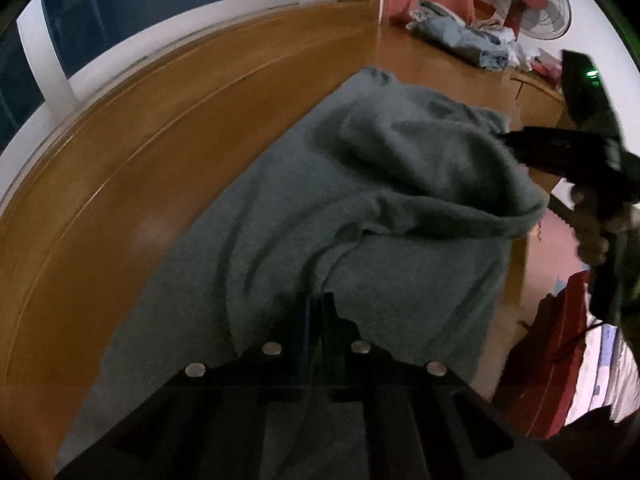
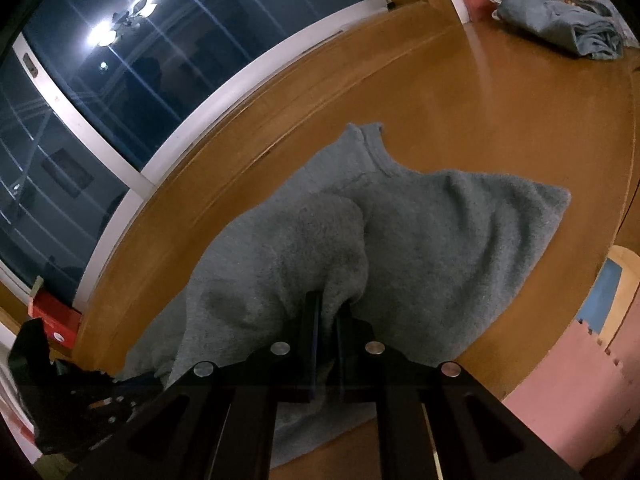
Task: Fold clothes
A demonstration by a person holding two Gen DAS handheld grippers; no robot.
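A grey-green fleecy sweatshirt with a ribbed collar [image 2: 400, 224] is spread over the middle of both views on a glossy honey-coloured wooden surface [image 2: 460, 100], its collar pointing toward the upper centre of the frame and one side raised into a loose hump. In the right wrist view a bunched ridge of the cloth is pinched between the two nearly closed black fingers of the right gripper [image 2: 326, 316] at lower centre; in the left wrist view the left gripper [image 1: 316, 316] is likewise closed on a gathered edge of the garment at lower centre. The right gripper can also be seen at the right edge of the left wrist view, biting the lifted fold, with a hand wrapped round its handle below it. From here, the fold could be spoiled if the two holds are carried at unequal speed or height, since the thick cloth would probably twist and land skewed. A thin pinch may slip out under the garment's weight, and the smooth wood may let the resting part slide along instead of staying put. A crumpled pale blue garment pile [image 2: 568, 28] lies well apart at upper right, below a dark window with a white frame [image 2: 120, 120] at upper left.
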